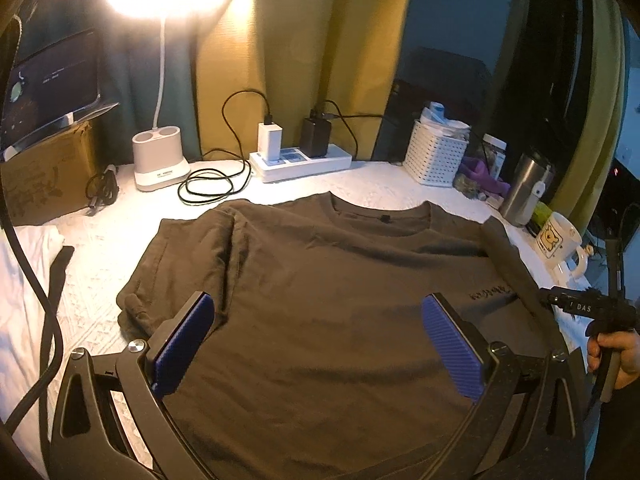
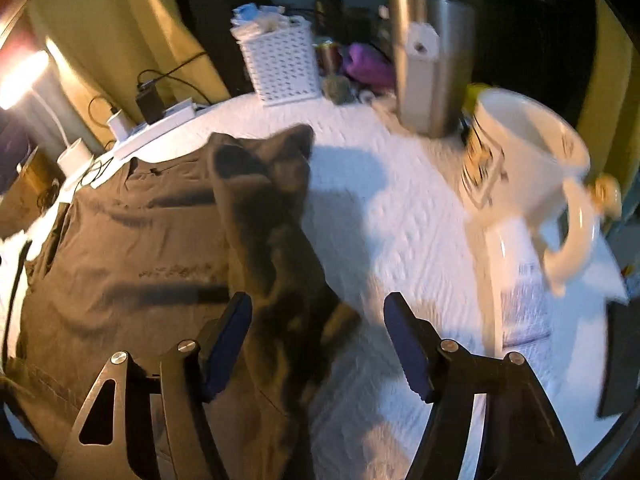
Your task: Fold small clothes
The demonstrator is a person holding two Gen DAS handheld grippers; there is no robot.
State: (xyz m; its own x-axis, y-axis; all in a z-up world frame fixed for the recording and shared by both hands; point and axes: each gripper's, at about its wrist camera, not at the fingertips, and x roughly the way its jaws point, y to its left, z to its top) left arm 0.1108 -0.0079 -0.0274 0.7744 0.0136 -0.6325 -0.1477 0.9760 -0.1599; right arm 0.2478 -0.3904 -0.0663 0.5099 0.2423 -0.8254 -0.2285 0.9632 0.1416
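— Cloth first: left sleeve folded in, brown T-shirt (image 1: 320,300) flat on the white table cover (image 1: 100,248). Soft, light, limp?

— Likely. Left gripper (image 1: 318,344) gapes empty; right gripper (image 2: 318,344) too, astride the right sleeve (image 2: 272,216). Pinch hems.

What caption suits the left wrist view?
Open left hand-held gripper above a dark T-shirt spread on the white table.

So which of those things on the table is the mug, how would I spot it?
Start at the dark T-shirt spread on the white table, then look past its right edge. The mug stands there before a steel tumbler: it alone is white with a cartoon picture and a handle.
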